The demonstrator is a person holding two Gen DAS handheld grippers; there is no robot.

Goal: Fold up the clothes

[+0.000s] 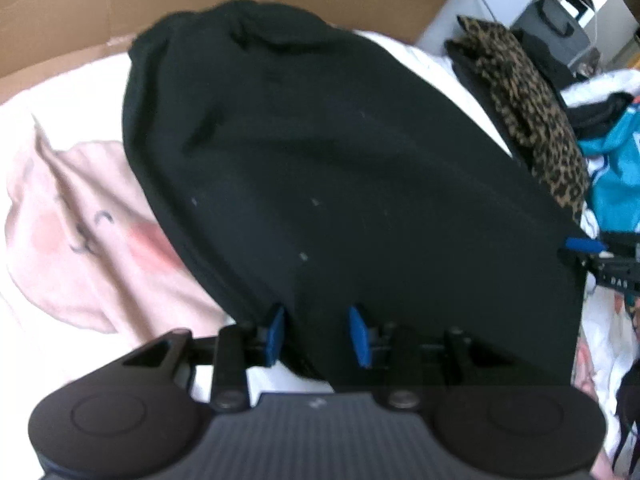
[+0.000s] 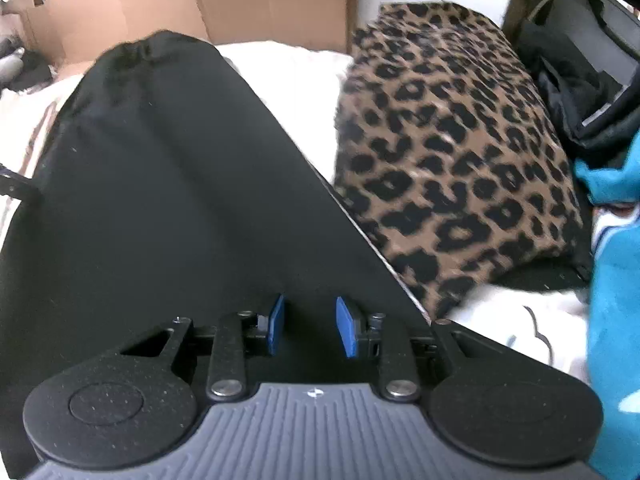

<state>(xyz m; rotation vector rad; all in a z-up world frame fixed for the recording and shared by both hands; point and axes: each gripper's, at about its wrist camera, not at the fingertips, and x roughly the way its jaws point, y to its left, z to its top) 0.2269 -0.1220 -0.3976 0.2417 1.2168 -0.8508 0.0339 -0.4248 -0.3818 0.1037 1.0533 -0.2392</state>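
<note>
right gripper [image 2: 310, 326] low over the black garment [image 2: 160, 180], blue fingers [image 2: 346, 326] part-open with dark cloth between, leopard print piece [image 2: 460, 152] just beside, teal fabric [image 2: 616, 280] far right, cardboard box [image 2: 200, 4] behind

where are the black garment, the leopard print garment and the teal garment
black garment [image 1: 320, 152]: left wrist view, middle of the cloth
leopard print garment [image 2: 460, 140]: right wrist view, middle of its top face
teal garment [image 2: 616, 300]: right wrist view, fold at the right edge

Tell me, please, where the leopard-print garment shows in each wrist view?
Left wrist view: leopard-print garment, a narrow strip at upper right, beyond the black garment.
Right wrist view: leopard-print garment, large, right of centre.
Shared landmark: the turquoise cloth just to its right.
</note>
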